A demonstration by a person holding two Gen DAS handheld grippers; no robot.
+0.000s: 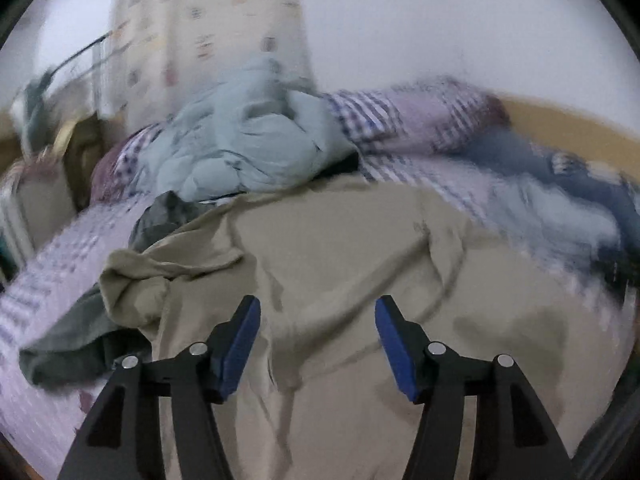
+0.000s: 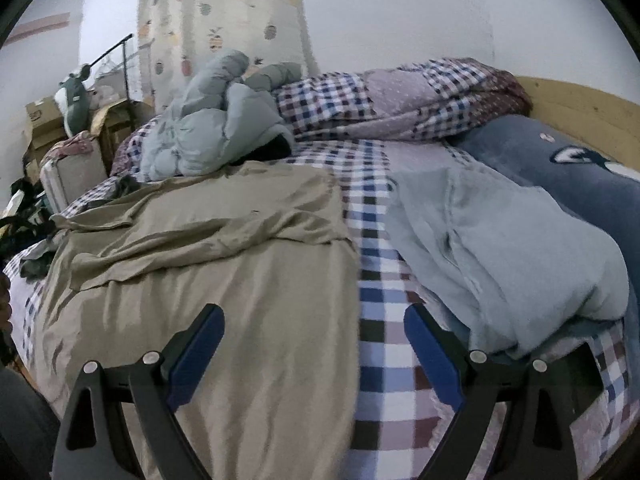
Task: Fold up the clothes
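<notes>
My left claw (image 1: 318, 312) hangs over the khaki garment (image 1: 320, 264) spread across the bed (image 2: 384, 320) — its blue pads stand apart and grip nothing, though cloth lies beneath the gap. My right claw (image 2: 314, 328) is spread wider still, empty, poised above the garment's right edge where it meets the checked bedsheet. The khaki piece lies rumpled, its far end bunched in folds. Just to its right rests a pale blue garment (image 2: 500, 240), against a dark blue pillow (image 2: 560, 160). Behind — a light puffy jacket (image 2: 216, 128) heaped beside a checked quilt (image 2: 400, 96), with a pineapple-print curtain (image 2: 224, 20) beyond.
</notes>
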